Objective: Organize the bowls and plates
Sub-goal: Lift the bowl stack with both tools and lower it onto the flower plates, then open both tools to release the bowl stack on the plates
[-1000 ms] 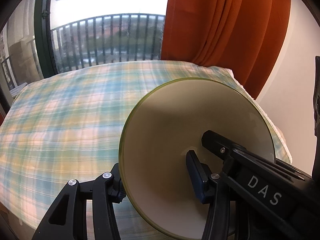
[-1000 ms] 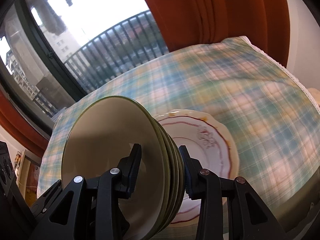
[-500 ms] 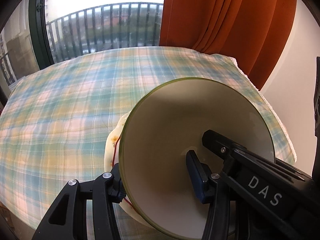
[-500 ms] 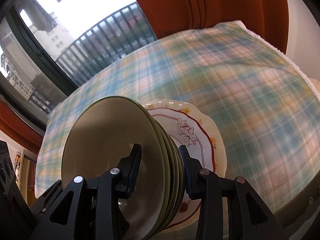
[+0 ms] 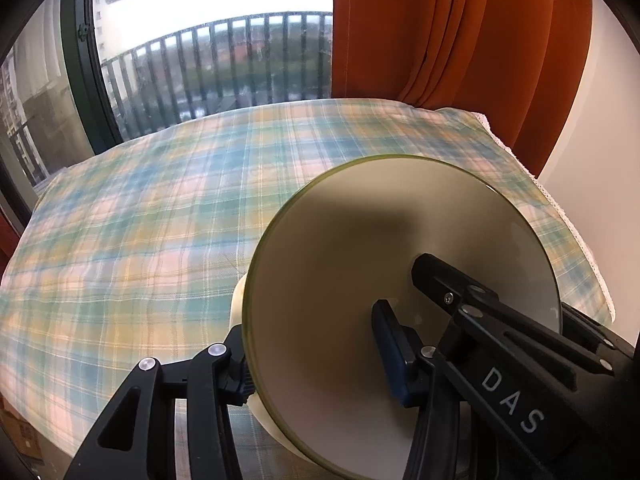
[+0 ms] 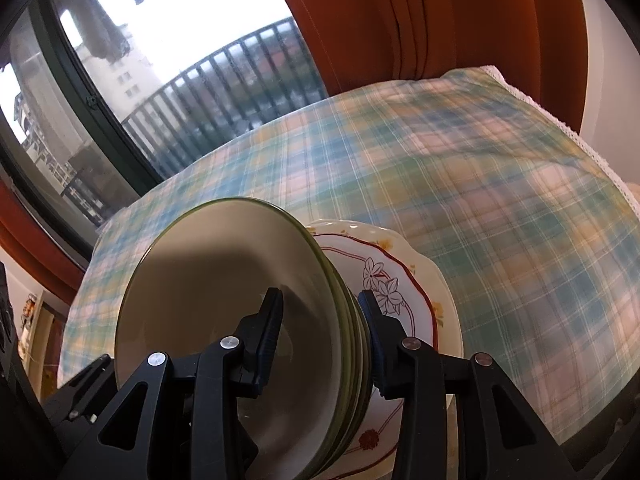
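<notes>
While both grippers clamp glossy round green bowls [image 6: 224, 320], a scalloped floral plate [image 6: 416, 280] sits behind.

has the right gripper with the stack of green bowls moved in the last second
Yes. The right gripper, shut on the green bowls, has advanced over the floral plate, which has slid nearer in view.

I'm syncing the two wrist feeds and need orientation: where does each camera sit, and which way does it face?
Left wrist: on the left tongs, looking along them over the plaid cloth toward the window; its fingers clamp the green bowls.
Right wrist: on the right tongs, facing the same cloth and window; its fingers clamp the bowls above a floral plate.
Shared: bowls, cloth, curtain, balcony railing; the left tongs show at the right view's lower left.
</notes>
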{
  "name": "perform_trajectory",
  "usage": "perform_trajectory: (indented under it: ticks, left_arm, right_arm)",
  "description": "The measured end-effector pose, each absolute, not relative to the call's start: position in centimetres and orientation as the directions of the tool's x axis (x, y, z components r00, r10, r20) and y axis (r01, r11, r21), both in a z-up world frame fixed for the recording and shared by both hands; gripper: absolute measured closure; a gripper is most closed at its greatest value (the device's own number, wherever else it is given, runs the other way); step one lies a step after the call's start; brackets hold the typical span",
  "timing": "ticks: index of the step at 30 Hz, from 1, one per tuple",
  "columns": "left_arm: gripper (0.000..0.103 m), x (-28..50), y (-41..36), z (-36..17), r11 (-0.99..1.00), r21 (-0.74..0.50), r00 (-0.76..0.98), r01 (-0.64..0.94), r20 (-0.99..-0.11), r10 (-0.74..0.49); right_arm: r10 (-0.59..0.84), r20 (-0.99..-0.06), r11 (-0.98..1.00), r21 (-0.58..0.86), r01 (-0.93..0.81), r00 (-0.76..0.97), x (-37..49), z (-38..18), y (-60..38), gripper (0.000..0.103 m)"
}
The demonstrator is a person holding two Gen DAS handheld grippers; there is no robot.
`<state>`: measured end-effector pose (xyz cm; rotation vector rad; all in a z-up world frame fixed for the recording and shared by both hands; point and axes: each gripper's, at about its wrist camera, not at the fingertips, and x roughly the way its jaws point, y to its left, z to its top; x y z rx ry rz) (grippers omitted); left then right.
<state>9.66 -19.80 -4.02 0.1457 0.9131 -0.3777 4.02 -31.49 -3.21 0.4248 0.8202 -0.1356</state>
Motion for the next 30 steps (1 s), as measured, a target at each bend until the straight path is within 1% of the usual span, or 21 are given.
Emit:
perform_trajectory:
  ticks: [1,3,4,5,6,7,8,10,12,14,18,20,22,26,30]
  left_arm:
    - [0.050,9.6,-19.7,-4.1,0.926,-0.037,0.555,0.376,-0.791,-0.257]
    - [0.049,9.5,-19.5,-4.1,0.927,-0.038,0.562,0.373,-0.786,-0.259]
    - [0.048,9.4,-19.4,-4.1,0.927,-0.039,0.563,0.373,-0.785,-0.260]
    - [0.045,9.4,-19.3,-4.1,0.928,-0.042,0.563,0.371,-0.784,-0.261]
    - [0.042,9.4,-19.2,-4.1,0.928,-0.045,0.564,0.369,-0.783,-0.262]
    - [0.035,9.5,-18.9,-4.1,0.930,-0.049,0.566,0.366,-0.781,-0.264]
    - [0.029,9.4,-18.7,-4.0,0.931,-0.053,0.572,0.362,-0.776,-0.267]
    - [0.026,9.0,-18.3,-3.5,0.929,-0.060,0.598,0.364,-0.750,-0.283]
    - [0.022,8.5,-18.2,-3.1,0.927,-0.042,0.620,0.372,-0.732,-0.282]
    - [0.017,8.0,-17.8,-2.7,0.926,-0.028,0.643,0.375,-0.712,-0.282]
    - [0.015,7.2,-16.5,-1.5,0.929,-0.034,0.689,0.368,-0.661,-0.297]
    - [0.010,6.9,-15.4,-0.7,0.937,-0.049,0.714,0.347,-0.633,-0.298]
    - [0.008,6.6,-14.1,-0.1,0.945,-0.063,0.736,0.320,-0.612,-0.290]
    - [0.007,5.7,-11.8,0.5,0.956,-0.083,0.760,0.281,-0.589,-0.275]
    - [0.006,4.5,-9.6,0.4,0.963,-0.058,0.785,0.263,-0.567,-0.248]
  right_arm:
    - [0.044,-0.731,0.907,0.314,0.279,0.681,3.9,-3.2,-31.5,0.059]
    - [0.037,-0.726,0.906,0.313,0.283,0.686,3.6,-3.2,-31.5,0.057]
    - [0.027,-0.726,0.905,0.309,0.292,0.687,3.4,-3.2,-31.5,0.051]
    - [0.014,-0.726,0.903,0.304,0.303,0.688,3.2,-3.2,-31.5,0.047]
    - [0.007,-0.724,0.903,0.301,0.307,0.689,3.1,-3.2,-31.5,0.039]
    - [0.004,-0.722,0.903,0.300,0.308,0.692,2.9,-3.2,-31.6,0.035]
    - [0.003,-0.717,0.901,0.304,0.308,0.697,2.7,-3.1,-31.7,0.034]
    - [-0.016,-0.699,0.900,0.301,0.315,0.715,2.1,-2.5,-31.8,0.027]
    - [-0.060,-0.688,0.906,0.266,0.328,0.724,1.6,-2.0,-31.5,0.023]
    - [-0.095,-0.674,0.914,0.232,0.332,0.733,1.1,-1.5,-31.1,0.022]
    - [-0.149,-0.638,0.925,0.181,0.335,0.756,0.0,-0.1,-30.3,0.020]
    - [-0.184,-0.610,0.926,0.155,0.344,0.771,-0.7,0.9,-30.0,0.020]
    - [-0.210,-0.577,0.928,0.138,0.347,0.790,-1.6,1.9,-29.3,0.019]
    - [-0.238,-0.526,0.934,0.107,0.341,0.817,-3.0,3.0,-27.5,0.014]
    - [-0.223,-0.498,0.948,0.088,0.305,0.838,-4.0,3.2,-25.1,0.011]
